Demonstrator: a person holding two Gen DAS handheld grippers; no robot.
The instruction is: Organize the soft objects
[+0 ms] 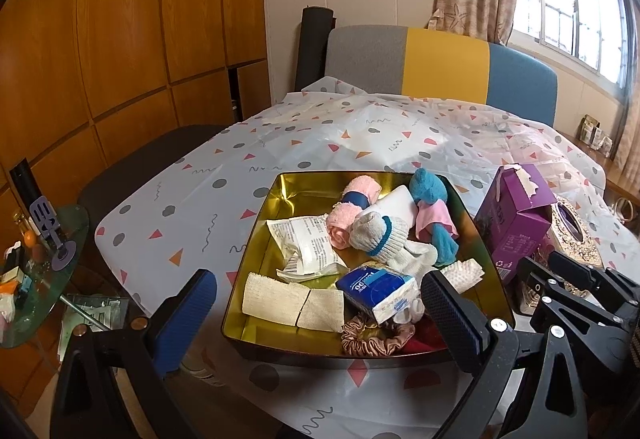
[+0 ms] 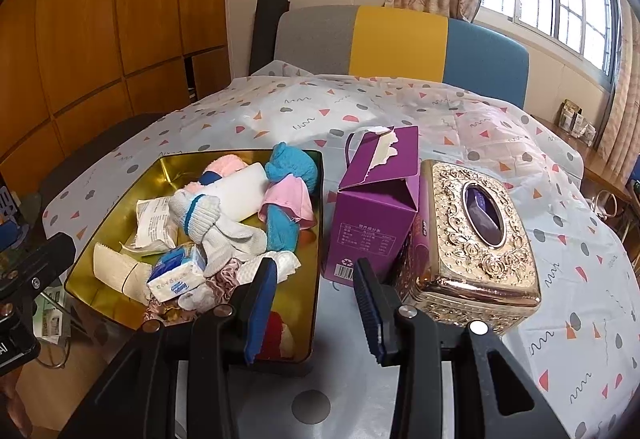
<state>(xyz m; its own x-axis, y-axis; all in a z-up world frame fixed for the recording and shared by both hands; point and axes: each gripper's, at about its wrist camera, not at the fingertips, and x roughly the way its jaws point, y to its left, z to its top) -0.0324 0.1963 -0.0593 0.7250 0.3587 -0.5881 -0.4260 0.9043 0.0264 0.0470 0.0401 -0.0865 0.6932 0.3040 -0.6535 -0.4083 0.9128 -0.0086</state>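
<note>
A gold tin tray (image 1: 256,251) (image 2: 104,199) sits on the patterned tablecloth, filled with soft things: a pink rolled towel (image 1: 354,211), a grey-white sock bundle (image 1: 380,235) (image 2: 204,217), a blue and pink cloth (image 1: 432,207) (image 2: 288,195), a blue tissue pack (image 1: 378,291) (image 2: 176,273), beige gauze pieces (image 1: 292,303), a white packet (image 1: 310,249) and a pink scrunchie (image 1: 372,337). My left gripper (image 1: 324,319) is open, its fingers straddling the tray's near edge, empty. My right gripper (image 2: 316,303) is open and empty above the tray's right rim, near the purple carton (image 2: 376,207).
A purple carton (image 1: 516,219) with a torn top stands right of the tray. A gold ornate tissue box (image 2: 476,235) stands right of the carton. A tricolour chair back (image 1: 440,59) is at the table's far side. A glass side table (image 1: 40,271) with clutter is at left.
</note>
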